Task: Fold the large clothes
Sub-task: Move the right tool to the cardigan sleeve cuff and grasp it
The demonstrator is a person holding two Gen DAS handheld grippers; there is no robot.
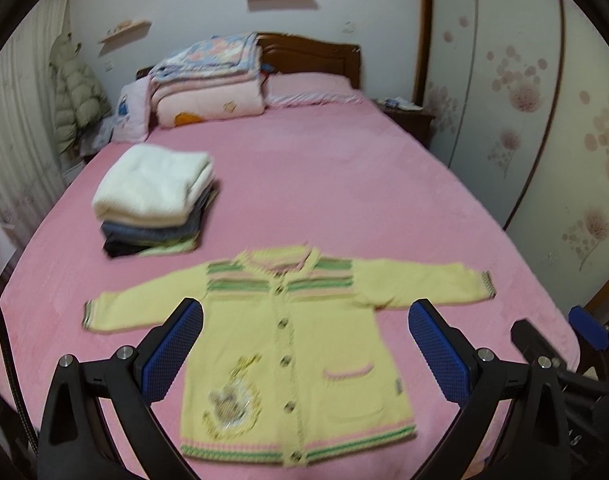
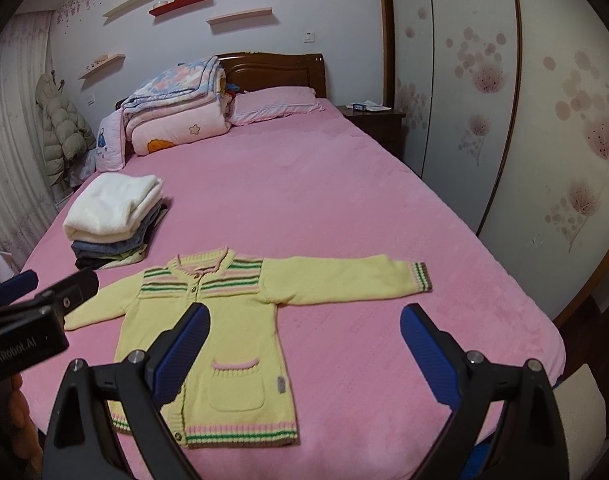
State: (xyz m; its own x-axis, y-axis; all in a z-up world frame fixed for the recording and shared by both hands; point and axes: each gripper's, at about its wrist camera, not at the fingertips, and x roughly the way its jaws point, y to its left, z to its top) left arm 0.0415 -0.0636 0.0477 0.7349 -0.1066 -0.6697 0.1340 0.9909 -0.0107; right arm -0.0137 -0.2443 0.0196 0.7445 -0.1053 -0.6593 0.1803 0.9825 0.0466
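Both grippers hover above the near edge of the bed (image 2: pixel 344 184), jaws spread wide, holding nothing. Left gripper (image 1: pixel 304 344) sits over the cardigan (image 1: pixel 304 344) body; right gripper (image 2: pixel 304 344) sits off its right flank. Cardigan lies flat, buttoned, front up, hem toward the grippers, collar away. Its 2 sleeves run straight out sideways, crossing the fingers' line. Judgement: each arm takes the sleeve on its own side. Beyond, left: folded stack (image 2: pixel 112 216). Farthest: quilts (image 2: pixel 176 108).

Your left gripper (image 2: pixel 14 292) is hiding the cardigan's (image 2: pixel 208 332) left cuff; the left wrist view is blurring its buttons (image 1: pixel 285 361) and embroidered motif (image 1: pixel 232 400).
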